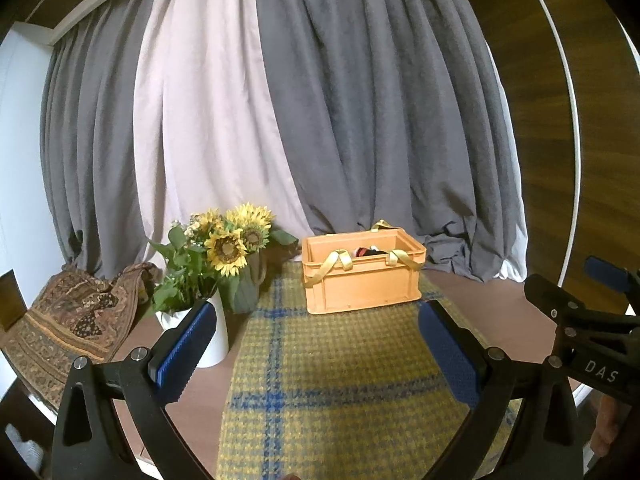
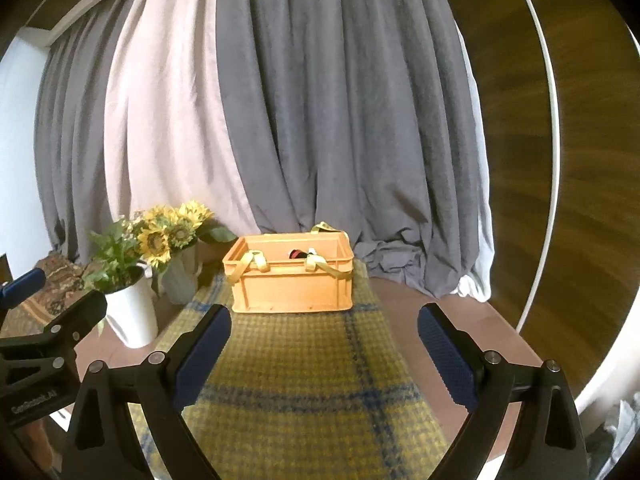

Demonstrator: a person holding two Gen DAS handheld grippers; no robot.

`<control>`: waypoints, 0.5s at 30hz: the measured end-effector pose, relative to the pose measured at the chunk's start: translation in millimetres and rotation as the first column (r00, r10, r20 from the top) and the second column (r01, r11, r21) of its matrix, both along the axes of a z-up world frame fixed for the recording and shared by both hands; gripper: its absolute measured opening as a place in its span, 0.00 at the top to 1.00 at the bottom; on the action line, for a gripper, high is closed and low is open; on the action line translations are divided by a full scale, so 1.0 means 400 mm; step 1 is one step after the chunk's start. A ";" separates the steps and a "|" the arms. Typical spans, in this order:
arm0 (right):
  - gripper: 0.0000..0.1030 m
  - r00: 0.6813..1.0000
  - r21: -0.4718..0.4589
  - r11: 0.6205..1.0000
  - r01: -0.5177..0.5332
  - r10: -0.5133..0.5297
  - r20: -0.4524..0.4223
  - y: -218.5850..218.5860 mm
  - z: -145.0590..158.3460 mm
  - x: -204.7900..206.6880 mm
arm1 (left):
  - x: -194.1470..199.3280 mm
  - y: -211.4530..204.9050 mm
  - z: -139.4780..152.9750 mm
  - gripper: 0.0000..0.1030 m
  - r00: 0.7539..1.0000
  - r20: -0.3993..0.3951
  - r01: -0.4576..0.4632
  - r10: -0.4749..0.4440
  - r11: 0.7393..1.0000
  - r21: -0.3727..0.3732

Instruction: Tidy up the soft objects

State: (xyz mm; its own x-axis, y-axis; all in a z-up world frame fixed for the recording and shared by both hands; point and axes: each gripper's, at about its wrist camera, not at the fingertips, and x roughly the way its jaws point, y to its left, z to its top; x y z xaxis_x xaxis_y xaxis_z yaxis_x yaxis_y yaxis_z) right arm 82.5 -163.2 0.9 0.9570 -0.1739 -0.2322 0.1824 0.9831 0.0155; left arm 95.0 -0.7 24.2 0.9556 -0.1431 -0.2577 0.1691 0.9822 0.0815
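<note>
An orange plastic crate [image 1: 362, 286] [image 2: 294, 284] stands at the far end of a yellow and blue checked cloth [image 1: 344, 376] [image 2: 296, 376]. Yellow straps [image 1: 340, 260] [image 2: 256, 262] hang over its front rim. Dark and red soft items [image 1: 366, 252] [image 2: 298, 255] lie inside, mostly hidden. My left gripper [image 1: 320, 354] is open and empty, well short of the crate. My right gripper [image 2: 324, 354] is open and empty, also short of it. The right gripper's body shows at the right edge of the left wrist view [image 1: 592, 328].
A white vase of sunflowers [image 1: 216, 264] [image 2: 136, 280] stands left of the cloth. A patterned brown fabric [image 1: 68, 320] lies further left. Grey and white curtains [image 1: 320, 100] [image 2: 320, 100] hang behind. The round brown table's white rim [image 2: 552, 200] curves on the right.
</note>
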 end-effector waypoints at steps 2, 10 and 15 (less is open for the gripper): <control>0.07 1.000 -0.001 1.000 -0.001 0.001 0.001 0.003 -0.001 -0.020 | -0.021 0.000 0.000 0.00 1.000 0.003 0.003 -0.003 1.000 0.002; 0.07 1.000 0.004 1.000 -0.001 0.001 0.006 0.007 0.000 -0.070 | -0.070 0.003 0.007 0.00 1.000 0.014 0.012 -0.012 1.000 0.003; 0.07 1.000 0.005 1.000 -0.007 0.007 0.009 0.010 0.001 -0.088 | -0.088 0.007 0.010 0.00 1.000 0.024 0.009 -0.009 1.000 0.004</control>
